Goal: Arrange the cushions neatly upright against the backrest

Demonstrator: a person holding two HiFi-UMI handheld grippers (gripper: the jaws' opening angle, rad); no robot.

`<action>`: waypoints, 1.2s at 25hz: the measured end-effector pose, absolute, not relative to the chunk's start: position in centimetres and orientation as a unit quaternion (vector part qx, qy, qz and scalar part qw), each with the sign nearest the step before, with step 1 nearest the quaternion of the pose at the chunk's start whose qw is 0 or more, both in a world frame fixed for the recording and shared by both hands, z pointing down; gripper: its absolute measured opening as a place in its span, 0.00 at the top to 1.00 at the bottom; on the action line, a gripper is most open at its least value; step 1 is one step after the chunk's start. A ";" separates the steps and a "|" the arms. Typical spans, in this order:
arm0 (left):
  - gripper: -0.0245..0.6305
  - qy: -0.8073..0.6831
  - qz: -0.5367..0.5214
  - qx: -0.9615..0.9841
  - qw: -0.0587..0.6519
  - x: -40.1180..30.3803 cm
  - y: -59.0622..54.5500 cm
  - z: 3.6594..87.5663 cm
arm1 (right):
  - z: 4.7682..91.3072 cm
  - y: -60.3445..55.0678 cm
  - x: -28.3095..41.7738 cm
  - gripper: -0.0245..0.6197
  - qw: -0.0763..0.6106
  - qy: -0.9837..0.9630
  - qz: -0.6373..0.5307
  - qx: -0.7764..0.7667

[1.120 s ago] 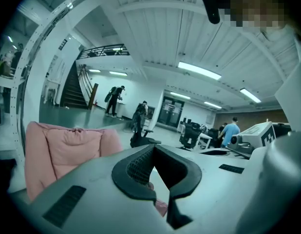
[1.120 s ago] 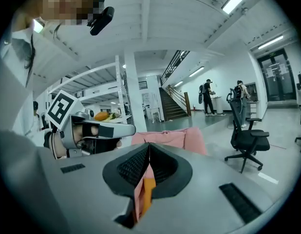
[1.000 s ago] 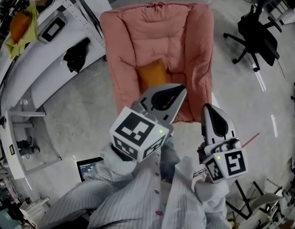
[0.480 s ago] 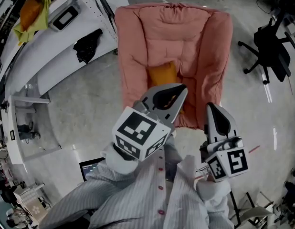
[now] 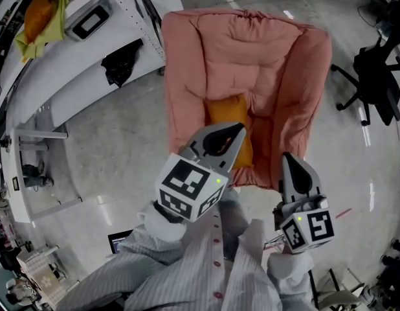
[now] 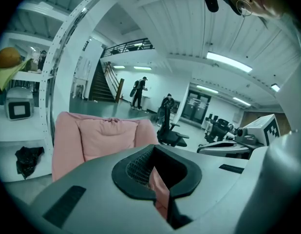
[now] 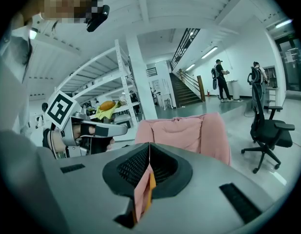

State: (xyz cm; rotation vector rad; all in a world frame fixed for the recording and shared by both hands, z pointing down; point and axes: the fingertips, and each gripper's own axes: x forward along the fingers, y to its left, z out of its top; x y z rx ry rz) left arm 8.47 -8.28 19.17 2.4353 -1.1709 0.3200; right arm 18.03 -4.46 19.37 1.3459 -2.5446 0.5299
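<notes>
A pink padded armchair (image 5: 252, 50) stands ahead of me, and one orange cushion (image 5: 227, 112) lies flat on its seat, low against the backrest. My left gripper (image 5: 237, 130) hangs shut and empty just in front of that cushion and hides its near edge. My right gripper (image 5: 290, 157) is also shut and empty, over the seat's front right corner. The left gripper view shows the closed left gripper (image 6: 154, 153) pointing at the armchair (image 6: 102, 138). In the right gripper view the closed right gripper (image 7: 149, 151) faces the armchair (image 7: 182, 130), with a sliver of orange in the slit.
White shelving (image 5: 70, 76) runs along the left, carrying a black cloth (image 5: 120, 63) and a yellow-orange bundle (image 5: 38, 18). A black office chair (image 5: 381, 76) stands at the right. A small screen (image 5: 122, 240) sits on the floor beside me. The floor is grey concrete.
Both grippers have moved forward and a little down toward the armchair, which now looks larger and nearer. The jaws stay shut, and the orange cushion has not moved.
</notes>
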 end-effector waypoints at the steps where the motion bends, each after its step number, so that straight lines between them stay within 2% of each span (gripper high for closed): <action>1: 0.95 -0.423 0.121 0.873 0.212 8.0 -8.8 19.9 | 20.1 -5.0 18.0 0.94 0.112 -0.862 0.185 0.458; 10: 0.95 -0.436 0.174 0.846 0.254 4.5 -11.8 29.4 | 28.8 -7.7 17.7 0.94 0.151 -0.839 0.224 0.472; 19: 0.95 -0.446 0.217 0.826 0.267 1.8 -14.1 38.9 | 37.8 -9.2 17.3 0.94 0.174 -0.813 0.264 0.489; 30: 0.95 -0.445 0.268 0.810 0.271 1.6 -14.3 47.5 | 48.3 -7.3 19.3 0.94 0.212 -0.780 0.314 0.498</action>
